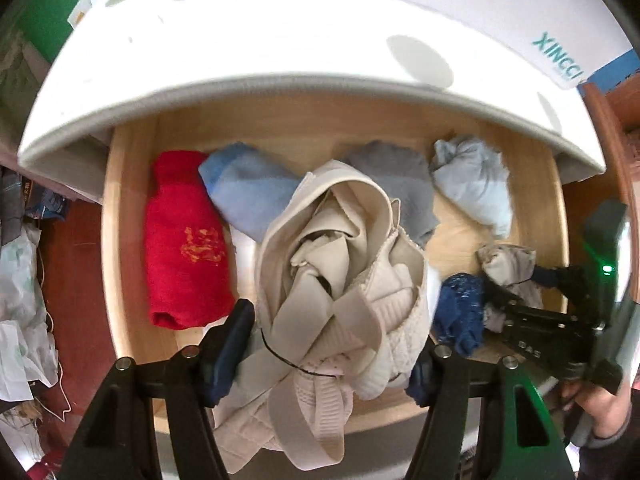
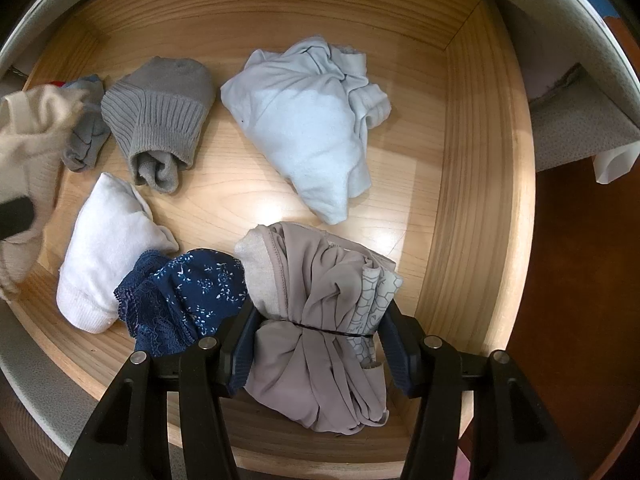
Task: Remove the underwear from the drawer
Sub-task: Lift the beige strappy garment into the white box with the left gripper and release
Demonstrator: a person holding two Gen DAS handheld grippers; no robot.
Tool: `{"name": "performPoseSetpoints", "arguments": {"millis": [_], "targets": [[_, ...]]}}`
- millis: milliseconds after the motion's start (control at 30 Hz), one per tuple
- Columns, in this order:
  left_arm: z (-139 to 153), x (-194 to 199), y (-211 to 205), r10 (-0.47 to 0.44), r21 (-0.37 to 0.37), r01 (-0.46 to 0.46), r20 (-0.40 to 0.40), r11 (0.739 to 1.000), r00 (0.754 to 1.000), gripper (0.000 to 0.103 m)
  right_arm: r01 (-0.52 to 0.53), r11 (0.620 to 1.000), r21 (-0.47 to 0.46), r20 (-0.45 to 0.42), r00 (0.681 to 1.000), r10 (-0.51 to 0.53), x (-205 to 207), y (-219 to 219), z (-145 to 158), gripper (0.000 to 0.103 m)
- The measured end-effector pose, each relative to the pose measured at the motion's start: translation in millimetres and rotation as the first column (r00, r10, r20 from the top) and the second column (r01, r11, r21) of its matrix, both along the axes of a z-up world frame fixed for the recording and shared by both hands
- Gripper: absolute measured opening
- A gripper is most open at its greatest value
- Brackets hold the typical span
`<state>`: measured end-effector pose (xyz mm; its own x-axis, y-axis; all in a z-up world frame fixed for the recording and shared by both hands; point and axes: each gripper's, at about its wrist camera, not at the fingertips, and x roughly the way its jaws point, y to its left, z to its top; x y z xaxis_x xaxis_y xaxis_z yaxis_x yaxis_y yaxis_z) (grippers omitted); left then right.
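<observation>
- Left wrist view: left gripper has its jaws clamped on a cream bra, pads pressed into the lower folds. The garment bulges above the fingers and looks lifted off the drawer floor.
- Risk, as I judge it: loose straps and a wide band hang below the pads toward the drawer's front edge. They could snag on that edge or slip free, since the hold is on bunched fabric, not a firm seam.
- Right wrist view: right gripper is closed around a taupe underwear bundle, squeezing it at its waist. The bundle rests near the drawer's front wall, still inside.
- Risk: slick, thin cloth; the lower half droops past the pads and could slide out on the lift or catch the front wall.
- Just beside the left pad lies a navy floral lace piece, touching the taupe bundle. Lace may cling and get dragged up with it.
- Farther out: white socks, grey socks, pale blue garment, red roll stay in the drawer, apart from both grips.
- Both grippers work close together over the same drawer; a collision is possible if both rise at once.
</observation>
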<state>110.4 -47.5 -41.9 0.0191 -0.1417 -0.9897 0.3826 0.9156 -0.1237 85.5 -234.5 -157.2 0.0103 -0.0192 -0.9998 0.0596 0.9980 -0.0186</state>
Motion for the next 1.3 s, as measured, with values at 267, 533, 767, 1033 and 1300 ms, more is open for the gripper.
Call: {"name": "performPoseSetpoints", "arguments": {"millis": [267,533,767,1033,1300], "targets": [[35.6,-5.3,15.8,0.004,-0.018,-0.004,0.036,1.000,0.999,0.067,-0.001,1.000,0.001,0.001,1.000,0.001,1.3,-0.4,2.4,0.052],[60.1,-6.4,17.2,-0.010,-0.038,0.014,0.090,0.999,0.996,0.067,-0.005,1.000,0.001,0.001,1.000,0.005,1.6,-0.4,2.3,0.052],[97.3,-11.0,13.4,-0.033,-0.073,0.045,0.157,0.996,0.987,0.065,-0.006,1.000,0.000,0.000,1.000,0.006,2.6,-0.5,2.7,0.052],[158.5,-0.2,19.9,-0.014,-0.125,0.049,0.262,0.991,0.965,0.059,-0.004,1.000,0.000,0.001,1.000,0.004,2.2,-0.6,3.0,0.052],[211.9,22.6,18.3,0.045,-0.183,0.019,0.339,0.983,0.940,0.057,-0.005,1.000,0.000,0.000,1.000,0.005,2.6,-0.5,2.8,0.052]]}}
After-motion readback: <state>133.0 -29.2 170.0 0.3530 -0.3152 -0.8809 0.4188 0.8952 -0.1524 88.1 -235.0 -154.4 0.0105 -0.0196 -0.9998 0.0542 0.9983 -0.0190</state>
